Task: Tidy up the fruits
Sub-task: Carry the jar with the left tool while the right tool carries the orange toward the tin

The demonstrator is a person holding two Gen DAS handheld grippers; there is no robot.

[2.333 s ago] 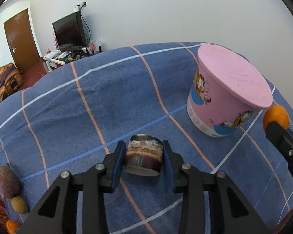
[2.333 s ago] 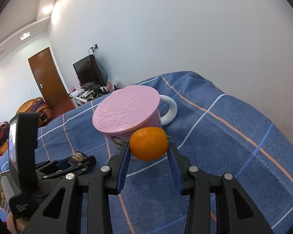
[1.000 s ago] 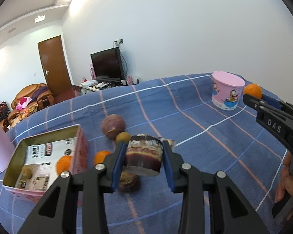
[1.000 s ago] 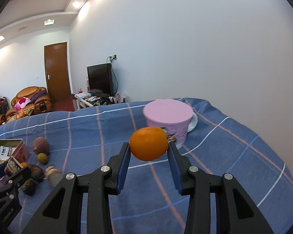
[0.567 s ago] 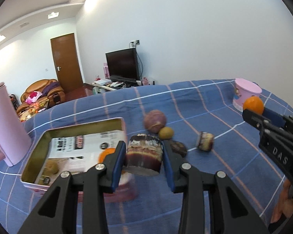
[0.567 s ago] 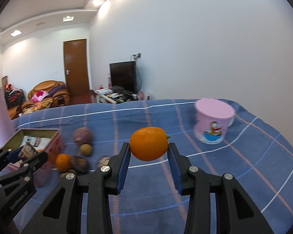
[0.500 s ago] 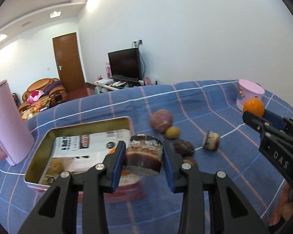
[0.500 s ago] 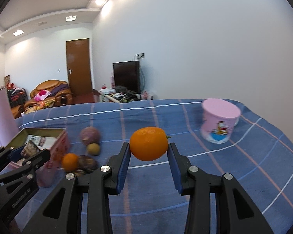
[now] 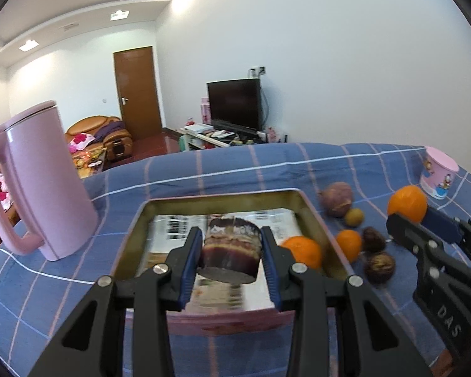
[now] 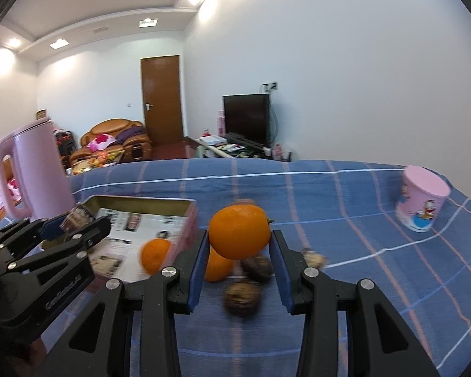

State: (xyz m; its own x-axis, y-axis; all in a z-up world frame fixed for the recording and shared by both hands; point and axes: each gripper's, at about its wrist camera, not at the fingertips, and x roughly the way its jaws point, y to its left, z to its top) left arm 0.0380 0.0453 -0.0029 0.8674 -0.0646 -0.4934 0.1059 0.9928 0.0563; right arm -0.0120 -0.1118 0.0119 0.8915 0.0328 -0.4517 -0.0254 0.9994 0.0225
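Note:
My left gripper (image 9: 232,248) is shut on a small dark brown jelly cup (image 9: 230,251) and hangs over the open pink tin box (image 9: 311,210), which is lined with printed paper. An orange (image 9: 301,251) lies in the tin's right corner. My right gripper (image 10: 238,248) is shut on an orange (image 10: 239,232) above the loose fruits right of the tin (image 10: 185,226). On the blue checked cloth lie another orange (image 9: 348,245), two dark brown fruits (image 9: 379,262), a small yellow-green fruit (image 9: 354,217) and a purple round fruit (image 9: 336,199).
A tall pink jug (image 9: 44,185) stands left of the tin. A pink cartoon cup with a lid (image 9: 439,172) stands at the far right of the cloth. Another small cup (image 10: 312,257) lies right of the fruits. A door, sofa and television are behind.
Both grippers have swept left across the cloth with their loads. The left one now hangs over the tin; the right one has come from the pink cup to the loose fruits.

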